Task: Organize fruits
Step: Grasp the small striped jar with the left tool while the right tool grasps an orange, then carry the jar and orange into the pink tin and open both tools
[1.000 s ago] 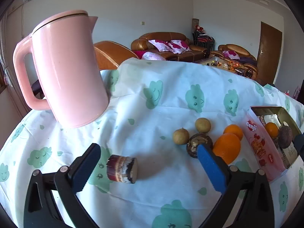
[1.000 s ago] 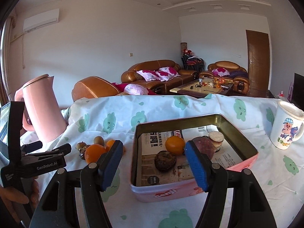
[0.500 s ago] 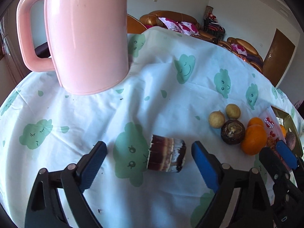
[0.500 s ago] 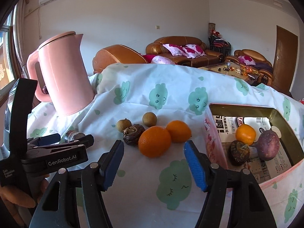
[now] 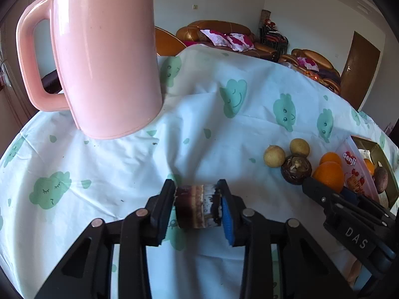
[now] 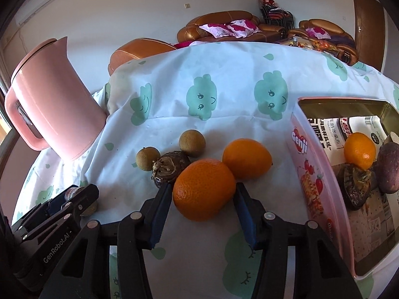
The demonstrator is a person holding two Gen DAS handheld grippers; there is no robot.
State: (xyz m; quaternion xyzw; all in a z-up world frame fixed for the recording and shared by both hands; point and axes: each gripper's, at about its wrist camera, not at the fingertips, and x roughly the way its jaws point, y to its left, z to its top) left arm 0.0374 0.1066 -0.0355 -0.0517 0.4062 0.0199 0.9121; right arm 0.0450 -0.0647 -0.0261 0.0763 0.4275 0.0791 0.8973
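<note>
The left claw [image 5: 197, 206] has just been closing and now pinches a short layered cylinder [image 5: 197, 206] by its two ends, low over the cloth-covered worktop [image 5: 212, 129], near the pink kettle [image 5: 104, 57]. The right claw [image 6: 203, 199] has also been closing; its blue pads flank the nearest orange [image 6: 204, 188], the left touching, the right just beside. A second orange [image 6: 246, 159], a dark fruit [image 6: 167, 168] and two small brown fruits [image 6: 192, 142] lie beyond. The pink tin [image 6: 321, 191] stands right, holding more fruit.
</note>
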